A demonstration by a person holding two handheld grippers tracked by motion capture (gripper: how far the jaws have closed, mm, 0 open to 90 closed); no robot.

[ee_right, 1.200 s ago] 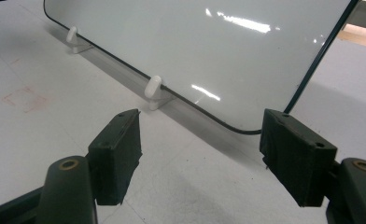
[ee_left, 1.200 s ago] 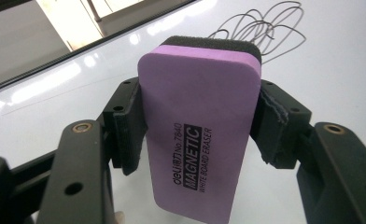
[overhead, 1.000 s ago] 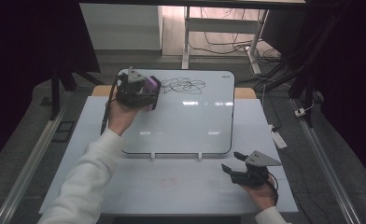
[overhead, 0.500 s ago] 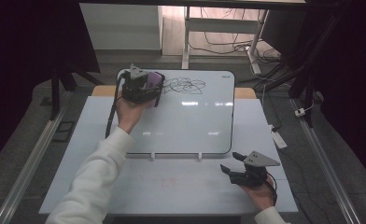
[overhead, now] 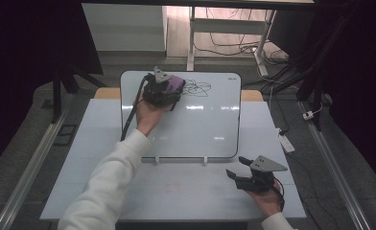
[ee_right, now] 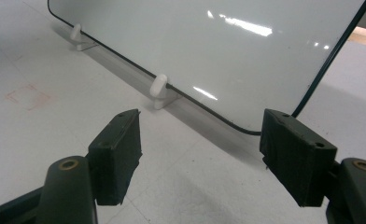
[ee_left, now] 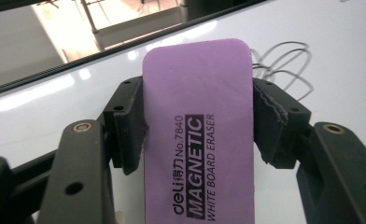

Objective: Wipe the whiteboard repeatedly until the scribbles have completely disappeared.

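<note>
A whiteboard (overhead: 200,124) lies tilted on small white feet on the table, with black scribbled loops (overhead: 198,87) near its far edge. My left gripper (overhead: 169,93) is shut on a purple whiteboard eraser (overhead: 176,84) and sits over the board's far left part, just left of the scribble. In the left gripper view the eraser (ee_left: 202,135) is pinched between both pads, and the scribble (ee_left: 284,60) shows just beyond it on the right. My right gripper (overhead: 239,167) rests at the near right of the table, jaws open and nothing between them (ee_right: 200,149).
The white table (overhead: 104,143) carries the board; a faint red square mark (overhead: 171,187) lies near its front. White clip feet (ee_right: 160,91) hold the board's near edge. Table legs and cables lie on the floor beyond, and a power strip (overhead: 286,141) lies at the right.
My left hand has carried the eraser rightward along the board's far edge, closer to the scribble. The right gripper has stayed put.
</note>
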